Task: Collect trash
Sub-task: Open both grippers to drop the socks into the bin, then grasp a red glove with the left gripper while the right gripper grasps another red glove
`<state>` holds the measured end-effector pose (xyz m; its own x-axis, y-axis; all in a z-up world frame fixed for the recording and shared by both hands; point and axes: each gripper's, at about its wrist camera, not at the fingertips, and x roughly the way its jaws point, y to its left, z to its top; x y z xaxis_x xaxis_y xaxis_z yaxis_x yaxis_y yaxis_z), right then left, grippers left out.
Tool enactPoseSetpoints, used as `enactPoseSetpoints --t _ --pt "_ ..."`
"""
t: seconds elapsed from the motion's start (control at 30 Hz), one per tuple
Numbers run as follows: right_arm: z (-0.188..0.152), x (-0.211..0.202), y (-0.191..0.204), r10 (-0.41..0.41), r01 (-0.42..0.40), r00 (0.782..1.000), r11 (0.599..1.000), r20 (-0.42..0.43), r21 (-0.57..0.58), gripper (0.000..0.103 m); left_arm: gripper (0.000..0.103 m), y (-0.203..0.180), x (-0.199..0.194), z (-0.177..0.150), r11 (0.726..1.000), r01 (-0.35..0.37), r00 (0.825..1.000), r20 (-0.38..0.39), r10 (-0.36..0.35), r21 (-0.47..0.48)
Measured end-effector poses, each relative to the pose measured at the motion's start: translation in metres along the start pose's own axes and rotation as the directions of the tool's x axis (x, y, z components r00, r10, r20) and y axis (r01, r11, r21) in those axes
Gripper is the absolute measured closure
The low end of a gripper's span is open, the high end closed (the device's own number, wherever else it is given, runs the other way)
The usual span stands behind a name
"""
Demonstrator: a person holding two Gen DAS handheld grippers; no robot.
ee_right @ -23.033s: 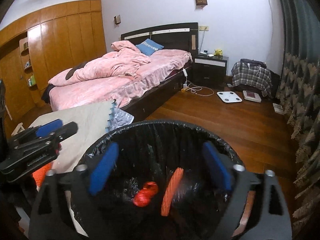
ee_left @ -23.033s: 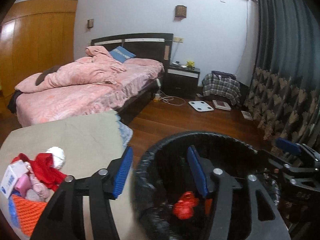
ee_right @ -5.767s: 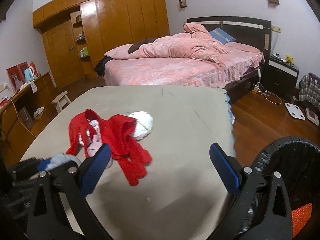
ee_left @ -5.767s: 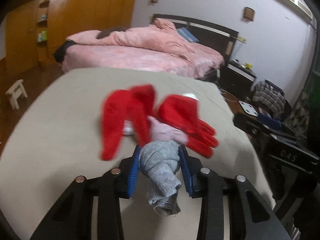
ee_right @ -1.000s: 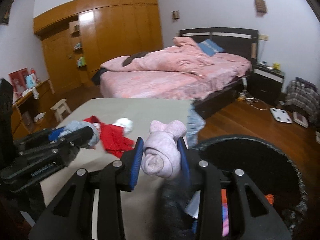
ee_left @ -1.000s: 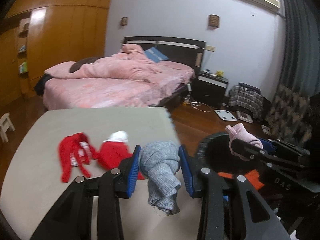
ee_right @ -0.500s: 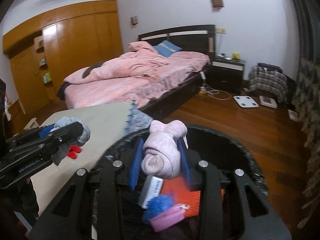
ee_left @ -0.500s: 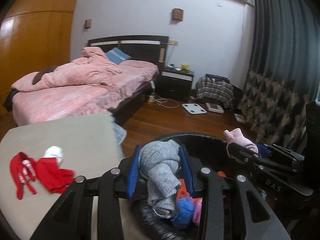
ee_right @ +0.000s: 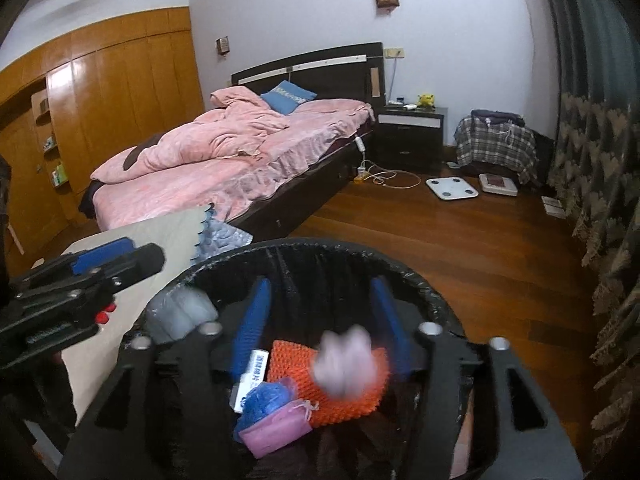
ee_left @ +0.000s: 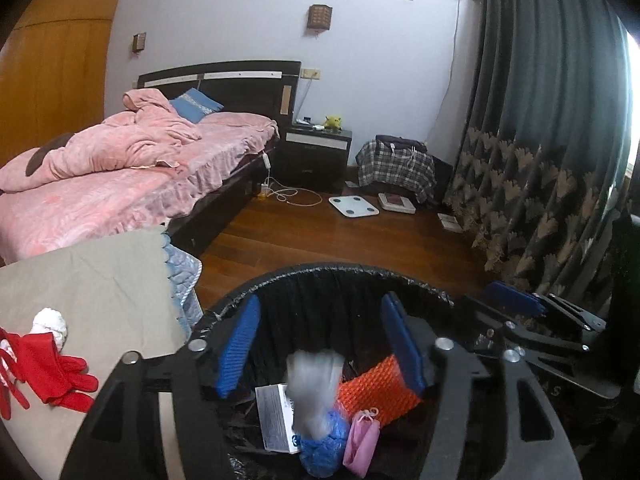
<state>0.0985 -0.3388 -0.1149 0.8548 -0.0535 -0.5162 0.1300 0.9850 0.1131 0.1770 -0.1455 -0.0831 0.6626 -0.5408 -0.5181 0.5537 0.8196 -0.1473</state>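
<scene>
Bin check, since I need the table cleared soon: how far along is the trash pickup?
Done: bin holds several items. In hand: nothing; both hand-held grippers, left and right, are open, grey sock and pink sock dropping in. Left: red gloves and white ball on table.

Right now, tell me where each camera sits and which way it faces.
Left wrist: on the left gripper, looking down into the bin; its open blue fingers frame a falling gray sock.
Right wrist: on the right gripper, over the same bin; a blurred pink sock drops between its fingers.
Shared: bin, orange mesh, bed.
</scene>
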Motion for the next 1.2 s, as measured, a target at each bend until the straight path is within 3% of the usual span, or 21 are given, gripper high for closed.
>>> enactPoseSetpoints --t 0.1,0.27,0.53,0.77,0.93,1.1,1.2 --pt "0.002 -0.002 0.002 -0.016 0.016 1.000 1.000 0.014 0.001 0.017 0.030 0.011 -0.007 0.000 0.999 -0.029 1.000 0.011 0.029 -0.016" --pt "0.006 -0.002 0.011 0.000 0.000 1.000 1.000 0.006 0.007 0.008 0.014 0.040 -0.025 -0.003 0.993 -0.101 0.994 0.030 0.103 -0.064" --pt "0.012 0.008 0.063 0.080 -0.081 0.996 0.996 -0.031 -0.030 0.006 0.008 0.100 -0.062 -0.019 0.959 -0.250 0.966 0.029 0.256 -0.134" --pt "0.023 0.027 0.142 0.206 -0.210 0.977 0.970 -0.052 -0.120 0.005 0.008 0.161 -0.097 -0.044 0.899 -0.390 0.916 0.014 0.401 -0.200" --pt "0.026 0.048 0.205 0.294 -0.304 0.952 0.938 -0.081 -0.164 0.005 0.008 0.207 -0.125 -0.059 0.837 -0.490 0.863 0.001 0.505 -0.243" --pt "0.024 0.071 0.258 0.348 -0.365 0.930 0.912 -0.119 -0.187 0.005 0.008 0.247 -0.144 -0.074 0.780 -0.567 0.813 -0.027 0.582 -0.264" --pt "0.017 0.085 0.282 0.360 -0.385 0.921 0.902 -0.150 -0.196 0.006 0.008 0.267 -0.151 -0.085 0.752 -0.591 0.795 -0.049 0.605 -0.291"
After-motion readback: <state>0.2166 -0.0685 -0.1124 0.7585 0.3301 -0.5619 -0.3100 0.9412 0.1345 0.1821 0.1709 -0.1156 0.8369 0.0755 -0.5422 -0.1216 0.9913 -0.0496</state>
